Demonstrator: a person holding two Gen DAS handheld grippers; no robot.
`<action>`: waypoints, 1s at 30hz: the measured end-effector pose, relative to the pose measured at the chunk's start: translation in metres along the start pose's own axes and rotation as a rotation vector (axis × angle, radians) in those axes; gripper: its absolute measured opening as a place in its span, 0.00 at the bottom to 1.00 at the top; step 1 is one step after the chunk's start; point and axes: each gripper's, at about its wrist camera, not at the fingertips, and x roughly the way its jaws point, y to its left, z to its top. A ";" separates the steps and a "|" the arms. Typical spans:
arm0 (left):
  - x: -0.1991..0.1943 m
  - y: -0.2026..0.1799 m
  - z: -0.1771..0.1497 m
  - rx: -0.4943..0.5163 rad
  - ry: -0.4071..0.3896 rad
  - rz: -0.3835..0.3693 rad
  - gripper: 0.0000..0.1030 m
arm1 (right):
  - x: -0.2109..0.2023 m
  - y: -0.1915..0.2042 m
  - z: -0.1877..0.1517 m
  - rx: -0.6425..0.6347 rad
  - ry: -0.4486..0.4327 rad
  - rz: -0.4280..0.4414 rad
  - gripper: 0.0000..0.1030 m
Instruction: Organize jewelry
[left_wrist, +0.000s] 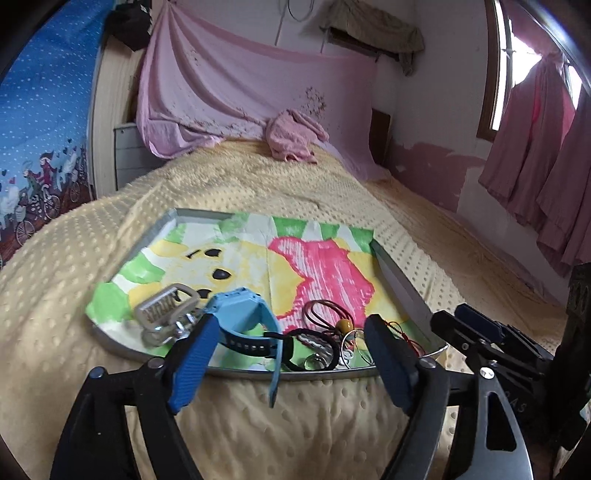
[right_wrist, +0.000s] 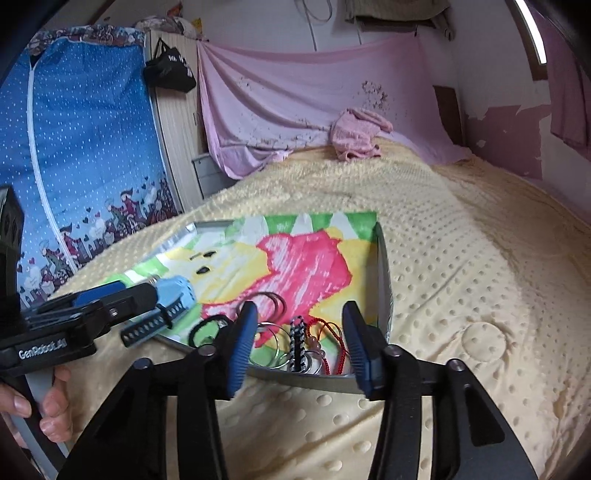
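Observation:
A metal tray (left_wrist: 403, 285) lined with a colourful drawing (left_wrist: 317, 258) lies on the bed. On it are a light blue watch (left_wrist: 240, 308) whose strap hangs over the front rim, a silver metal watch band (left_wrist: 166, 310), and a heap of bracelets and rings (left_wrist: 325, 334). My left gripper (left_wrist: 291, 325) is open at the front rim, its left finger beside the blue watch, and grips nothing. My right gripper (right_wrist: 301, 310) is open over a black-and-white braided bracelet (right_wrist: 297, 343), a red cord bracelet (right_wrist: 328, 332) and thin rings (right_wrist: 271, 345), apart from them.
The tray (right_wrist: 384, 280) rests on a yellow dotted blanket (right_wrist: 461, 280). A pink towel (right_wrist: 356, 134) lies at the far end under a pink sheet on the wall. A blue patterned curtain (right_wrist: 85, 147) hangs at left. A hand (right_wrist: 50, 400) holds the left gripper's handle.

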 end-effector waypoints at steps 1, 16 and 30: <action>-0.005 0.002 -0.001 -0.004 -0.013 0.002 0.84 | -0.006 0.001 0.001 0.001 -0.012 -0.001 0.49; -0.082 0.028 -0.024 -0.041 -0.209 0.067 1.00 | -0.101 0.042 0.000 -0.057 -0.200 -0.008 0.92; -0.145 0.042 -0.067 -0.012 -0.264 0.076 1.00 | -0.155 0.065 -0.038 -0.043 -0.227 -0.025 0.95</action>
